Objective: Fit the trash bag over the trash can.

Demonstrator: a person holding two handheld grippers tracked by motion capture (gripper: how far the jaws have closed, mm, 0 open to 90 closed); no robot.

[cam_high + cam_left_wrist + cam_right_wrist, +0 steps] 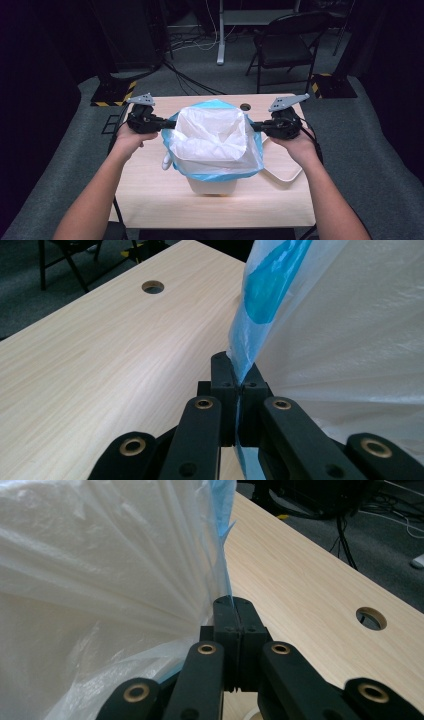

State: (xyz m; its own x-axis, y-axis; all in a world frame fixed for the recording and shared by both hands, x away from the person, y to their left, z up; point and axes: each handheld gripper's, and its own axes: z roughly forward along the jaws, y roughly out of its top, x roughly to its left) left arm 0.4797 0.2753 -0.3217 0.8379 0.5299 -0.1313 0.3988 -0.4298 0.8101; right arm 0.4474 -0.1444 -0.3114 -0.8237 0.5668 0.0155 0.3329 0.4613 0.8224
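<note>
A white bin (212, 186) stands in the middle of the table, lined with a translucent white bag with a blue rim (212, 135) that is spread wide over its top. My left gripper (167, 123) is shut on the bag's blue edge (245, 352) at the left side. My right gripper (256, 127) is shut on the bag's edge (222, 580) at the right side. Both hold the rim stretched apart above the bin. The bag's folds hide the inside of the bin.
A white lid (285, 170) lies flat on the wooden table (150, 195) to the right of the bin. A cable hole (244, 106) sits near the table's far edge. A folding chair (285, 45) and floor cables stand beyond the table.
</note>
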